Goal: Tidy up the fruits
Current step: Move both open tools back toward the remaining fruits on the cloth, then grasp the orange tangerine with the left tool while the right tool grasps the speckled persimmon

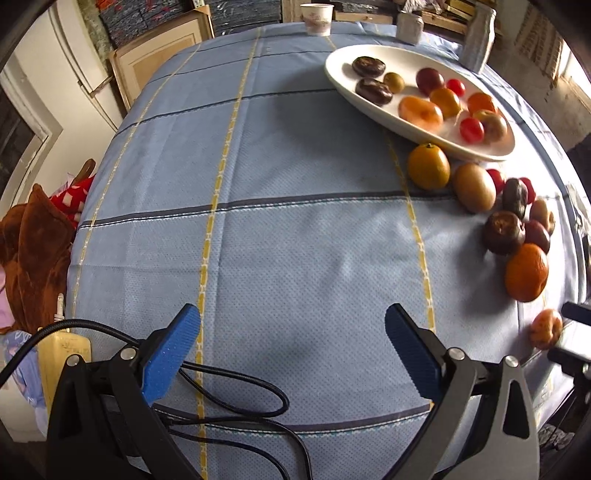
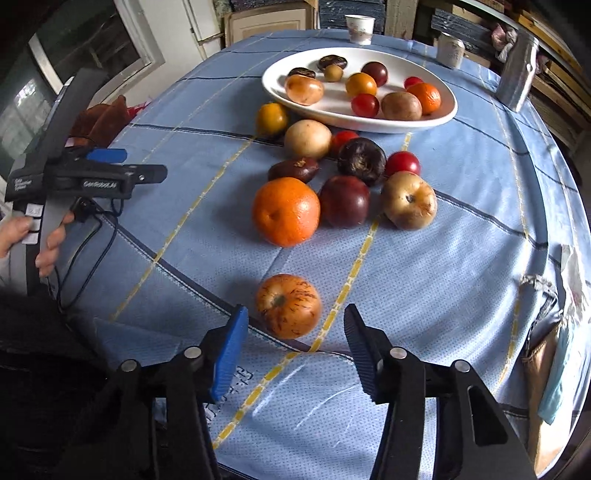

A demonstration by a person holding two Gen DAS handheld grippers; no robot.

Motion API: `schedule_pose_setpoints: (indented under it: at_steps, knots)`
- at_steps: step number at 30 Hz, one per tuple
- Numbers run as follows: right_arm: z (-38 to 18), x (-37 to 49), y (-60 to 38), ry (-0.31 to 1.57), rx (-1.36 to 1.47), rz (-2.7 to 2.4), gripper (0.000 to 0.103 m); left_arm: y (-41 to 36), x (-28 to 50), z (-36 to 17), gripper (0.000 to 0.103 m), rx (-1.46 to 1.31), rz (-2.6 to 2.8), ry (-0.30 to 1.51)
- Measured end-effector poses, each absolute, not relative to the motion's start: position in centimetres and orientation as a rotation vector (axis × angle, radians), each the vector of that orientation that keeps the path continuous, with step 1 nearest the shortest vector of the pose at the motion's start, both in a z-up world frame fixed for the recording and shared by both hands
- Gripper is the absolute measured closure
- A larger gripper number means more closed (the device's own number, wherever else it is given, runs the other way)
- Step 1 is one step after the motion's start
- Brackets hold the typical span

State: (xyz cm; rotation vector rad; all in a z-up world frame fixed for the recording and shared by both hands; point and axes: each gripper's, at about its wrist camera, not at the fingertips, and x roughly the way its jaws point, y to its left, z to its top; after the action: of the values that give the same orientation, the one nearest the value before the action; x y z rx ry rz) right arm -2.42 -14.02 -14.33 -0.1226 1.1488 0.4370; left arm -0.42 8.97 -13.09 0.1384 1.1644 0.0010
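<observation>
Both tongs are seen spread wide with nothing held between their blue pads. The right tongs (image 2: pixel 295 325) are poised low over the table (image 2: pixel 443 277), which is covered by a blue checked cloth, and a streaked orange-yellow fruit (image 2: pixel 289 305) lies on the cloth just ahead of the gap between the fingers, untouched by either one. Farther off, a loose cluster is spread on the cloth: a large orange (image 2: pixel 286 211), a dark red plum (image 2: pixel 344 201) touching it, a pale speckled apple (image 2: pixel 409 200) and several smaller dark and red fruits behind. A white oval dish (image 2: pixel 424 120) is set beyond the cluster and is already loaded with about ten small fruits (oranges, tomatoes, dark ones). The left tongs (image 1: pixel 291 347) are held over a bare stretch of cloth, well apart from the fruit, with a black cable (image 1: pixel 258 410) trailing beneath them. A paper cup (image 2: pixel 360 28) is stood at the far edge of the table.
</observation>
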Motion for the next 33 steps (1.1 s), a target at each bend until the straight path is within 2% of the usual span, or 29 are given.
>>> schedule_pose_setpoints:
  at_steps: [13, 18, 21, 22, 33]
  knots:
    - [-15.0, -1.4, -13.2, 1.155, -0.129, 0.465, 0.052, 9.2, -0.5, -12.7, 0.005, 0.148, 0.002, 1.167]
    - [-15.5, -1.3, -13.0, 1.172, -0.128, 0.466, 0.055, 9.5, -0.5, -13.0, 0.005, 0.146, 0.008, 1.177]
    - [-15.5, -1.2, -13.0, 1.176, -0.121, 0.474, 0.060, 9.6, -0.2, -13.1, 0.005, 0.141, 0.011, 1.182]
    - [-15.5, -1.3, -12.9, 1.175, -0.121, 0.480, 0.065, 9.5, -0.1, -13.2, 0.005, 0.141, 0.008, 1.183]
    - [-13.6, -1.4, -16.7, 1.125, -0.099, 0.365, 0.065, 5.8, 3.5, -13.2, 0.005, 0.102, -0.102, 1.161]
